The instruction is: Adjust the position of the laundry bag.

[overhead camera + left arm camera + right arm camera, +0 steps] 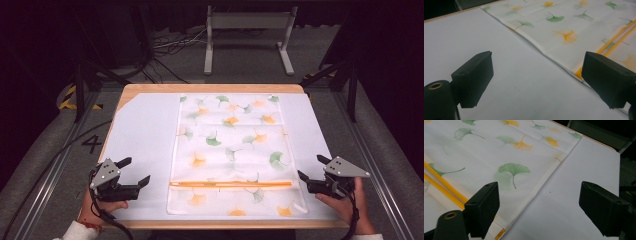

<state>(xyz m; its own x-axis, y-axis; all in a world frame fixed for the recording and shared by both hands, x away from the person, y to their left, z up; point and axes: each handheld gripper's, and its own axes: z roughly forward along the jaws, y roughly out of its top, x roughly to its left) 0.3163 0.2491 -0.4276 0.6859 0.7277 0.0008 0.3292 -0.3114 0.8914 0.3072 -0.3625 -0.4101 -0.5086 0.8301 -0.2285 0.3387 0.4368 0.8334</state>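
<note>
Both hand-held grippers, left [129, 173] and right [311, 169], gape released beside the limp, light ginkgo-print cloth [231, 150]; likely grasp its 4 and 8 o'clock edges

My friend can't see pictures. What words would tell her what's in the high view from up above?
A white cloth printed with green and orange leaves, crossed by an orange stripe, lies flat on a white-covered table. A person's hands hold an open left gripper and an open right gripper beside the cloth's near corners, neither touching it. Behind the table are cables and a grey metal stand.
</note>
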